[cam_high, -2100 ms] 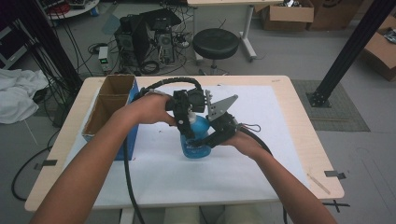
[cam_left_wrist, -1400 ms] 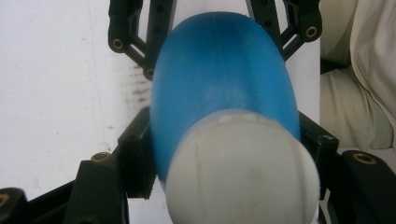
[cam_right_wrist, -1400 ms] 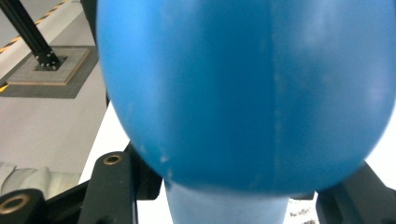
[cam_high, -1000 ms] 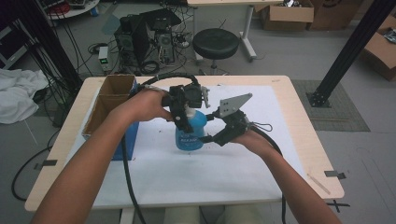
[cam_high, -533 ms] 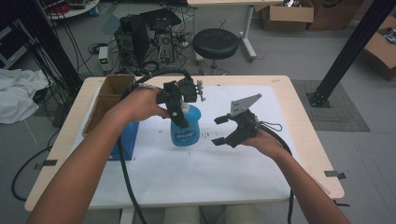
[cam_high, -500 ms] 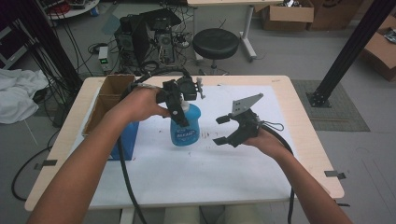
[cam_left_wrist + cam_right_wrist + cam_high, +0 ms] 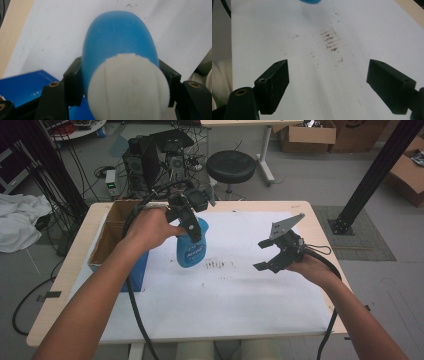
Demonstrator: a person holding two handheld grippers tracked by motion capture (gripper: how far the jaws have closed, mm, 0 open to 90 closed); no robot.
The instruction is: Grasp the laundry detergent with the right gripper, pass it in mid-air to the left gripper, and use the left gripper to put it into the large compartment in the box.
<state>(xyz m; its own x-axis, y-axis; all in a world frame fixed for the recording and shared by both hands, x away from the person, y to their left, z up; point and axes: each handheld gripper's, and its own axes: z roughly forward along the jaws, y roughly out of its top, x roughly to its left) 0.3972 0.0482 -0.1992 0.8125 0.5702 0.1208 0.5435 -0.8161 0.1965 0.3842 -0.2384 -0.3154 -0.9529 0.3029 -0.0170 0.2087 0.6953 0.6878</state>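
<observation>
One blue bottle (image 7: 191, 249) and one open cardboard box (image 7: 113, 236) are at the table. Two grippers are in hand, left gripper (image 7: 187, 222) and right gripper (image 7: 263, 255).

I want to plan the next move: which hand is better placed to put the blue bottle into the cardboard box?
Left, probably. The left gripper is shut on the blue bottle, lifted beside the cardboard box. The right gripper is open with nothing between its jaws, farther from the box over the white paper.
</observation>
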